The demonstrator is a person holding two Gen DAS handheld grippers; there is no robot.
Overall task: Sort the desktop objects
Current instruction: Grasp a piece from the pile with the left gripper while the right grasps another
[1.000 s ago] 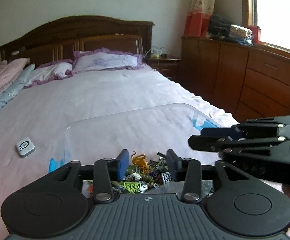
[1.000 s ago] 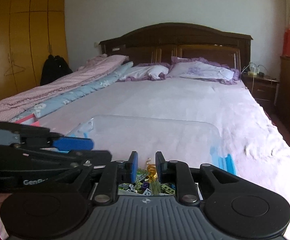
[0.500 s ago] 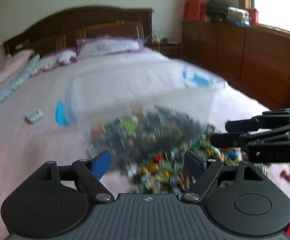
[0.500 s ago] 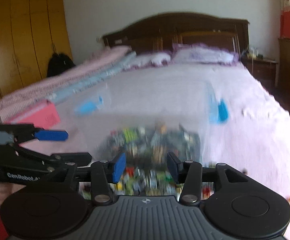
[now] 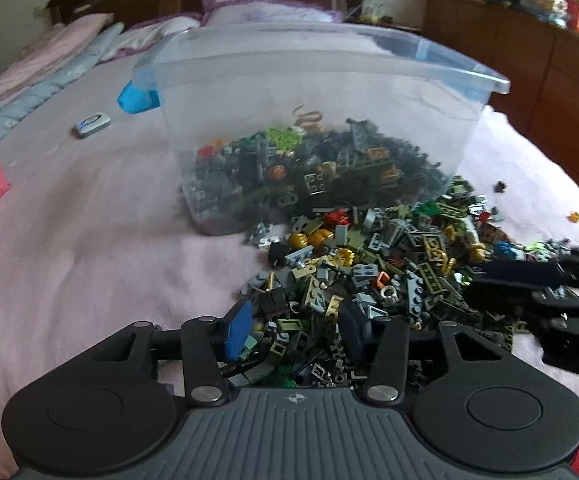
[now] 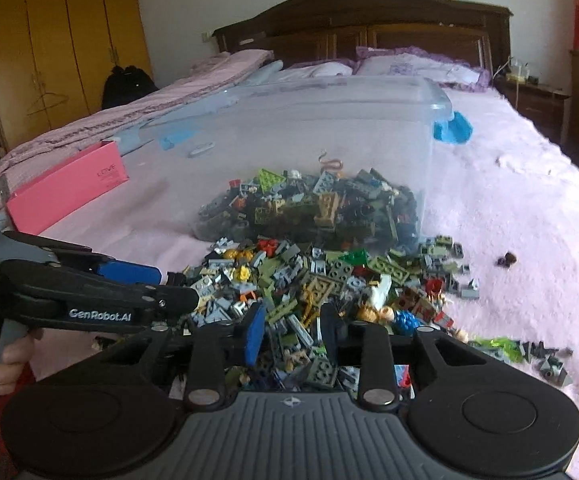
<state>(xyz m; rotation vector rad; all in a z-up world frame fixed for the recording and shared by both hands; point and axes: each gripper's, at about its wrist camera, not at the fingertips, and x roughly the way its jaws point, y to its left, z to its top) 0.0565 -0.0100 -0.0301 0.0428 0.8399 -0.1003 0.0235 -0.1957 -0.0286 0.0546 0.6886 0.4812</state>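
Bin lay tipped on its side on the bed, mouth toward me; roughly half the bricks still inside, the rest spilled out as a brick pile reaching right up to my tongs; a few strays sat well apart on the right; left gripper was open, nothing between the jaws, tips at the near edge of the pile; right gripper also open and empty, low over the pile's near side; pink box and small remote lay off to the left, untouched; my read: only the dump was done, no groups formed, all sorting still left.
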